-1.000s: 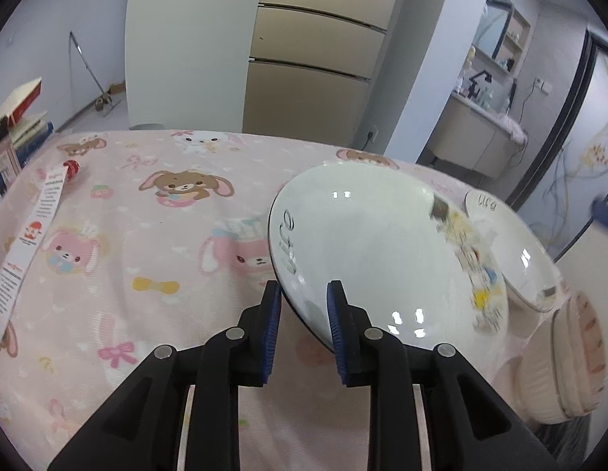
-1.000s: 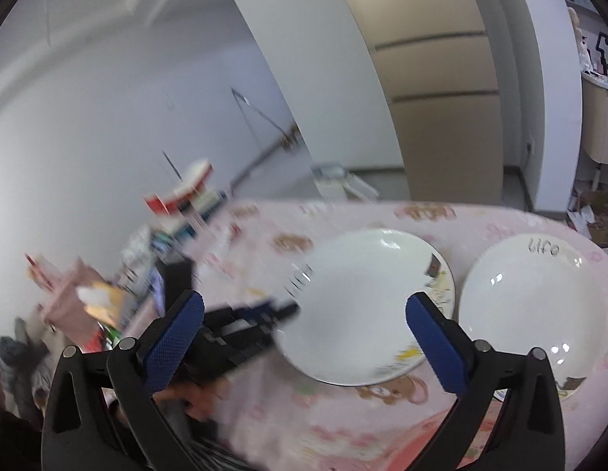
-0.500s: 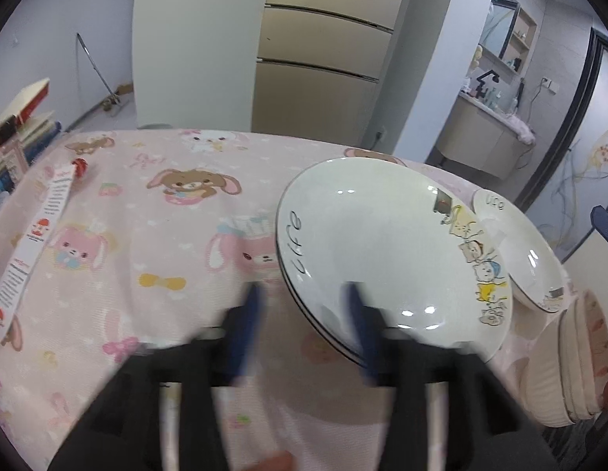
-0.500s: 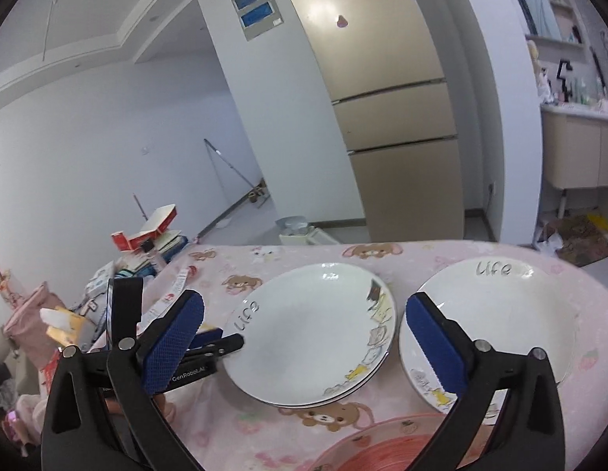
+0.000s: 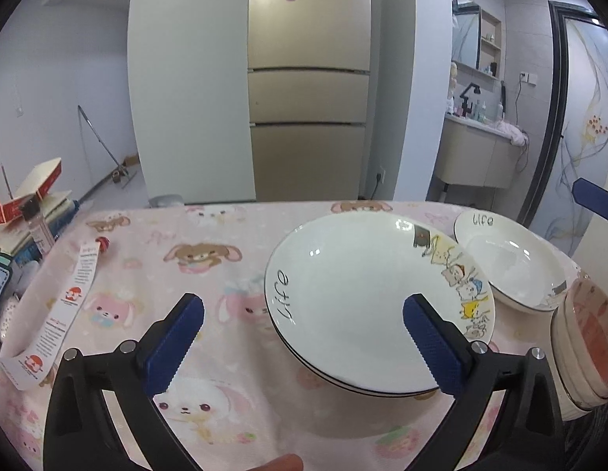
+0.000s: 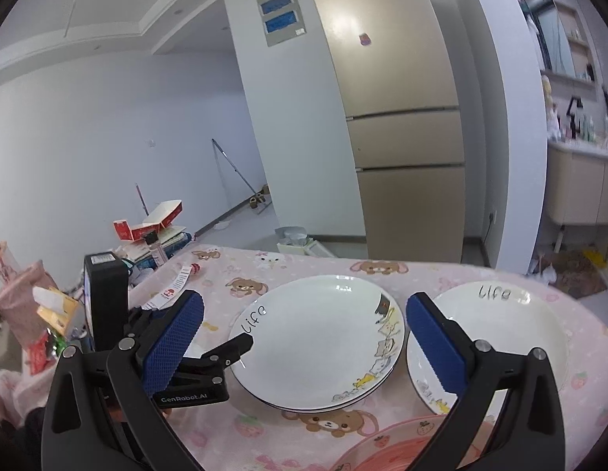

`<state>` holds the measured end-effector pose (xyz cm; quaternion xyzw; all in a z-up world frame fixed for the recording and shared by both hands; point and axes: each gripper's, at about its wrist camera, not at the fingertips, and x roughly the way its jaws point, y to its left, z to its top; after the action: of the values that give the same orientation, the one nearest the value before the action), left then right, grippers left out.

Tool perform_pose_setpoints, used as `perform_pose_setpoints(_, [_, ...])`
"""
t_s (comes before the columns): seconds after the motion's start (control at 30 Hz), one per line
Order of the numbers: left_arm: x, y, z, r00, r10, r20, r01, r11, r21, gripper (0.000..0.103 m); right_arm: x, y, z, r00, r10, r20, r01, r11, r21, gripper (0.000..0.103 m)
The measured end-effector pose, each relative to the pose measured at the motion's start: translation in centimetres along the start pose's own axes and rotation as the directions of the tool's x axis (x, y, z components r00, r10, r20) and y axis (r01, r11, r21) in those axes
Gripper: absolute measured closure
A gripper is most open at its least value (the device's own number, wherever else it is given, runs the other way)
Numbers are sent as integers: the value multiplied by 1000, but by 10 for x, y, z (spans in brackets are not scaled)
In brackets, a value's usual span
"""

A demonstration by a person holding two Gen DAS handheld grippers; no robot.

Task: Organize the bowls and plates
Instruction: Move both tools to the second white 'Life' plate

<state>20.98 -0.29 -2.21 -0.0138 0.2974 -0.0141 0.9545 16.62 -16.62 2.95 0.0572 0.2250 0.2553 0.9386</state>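
Note:
A stack of two white "life" plates with cartoon rims (image 5: 367, 302) rests on the pink tablecloth; it also shows in the right wrist view (image 6: 315, 345). A third white "life" plate (image 5: 508, 263) lies to its right, seen too in the right wrist view (image 6: 496, 333). My left gripper (image 5: 304, 333) is open and empty, just in front of the stack. My right gripper (image 6: 304, 337) is open and empty, held above the near table edge. The left gripper's body (image 6: 194, 369) shows left of the stack.
A stack of pink strawberry bowls (image 5: 583, 341) stands at the near right; its rim shows in the right wrist view (image 6: 406, 447). A paper strip (image 5: 64, 306) lies at the left. Books, boxes and a small bottle (image 5: 33, 212) crowd the left table edge.
My left gripper let go of the plate, opened wide and drew back; the plate now rests flat on the stack. The right gripper view steadied and tilted up.

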Motion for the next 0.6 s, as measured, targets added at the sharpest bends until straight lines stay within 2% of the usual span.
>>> perform_pose_setpoints(0.1, [-7, 4, 2, 999, 3, 40, -3, 1000, -15, 0, -4, 8, 0, 999, -24, 34, 26, 999, -41, 0])
perform_pose_setpoints(0.27, [-12, 7, 3, 998, 2, 63, -1, 1000, -26, 0, -8, 10, 2, 998, -7, 55, 10, 999, -41, 0])
perform_pose_setpoints(0.6, [-24, 1, 4, 994, -19, 107, 20, 1000, -2, 0, -4, 11, -3, 1000, -4, 29, 6, 999, -47, 0])
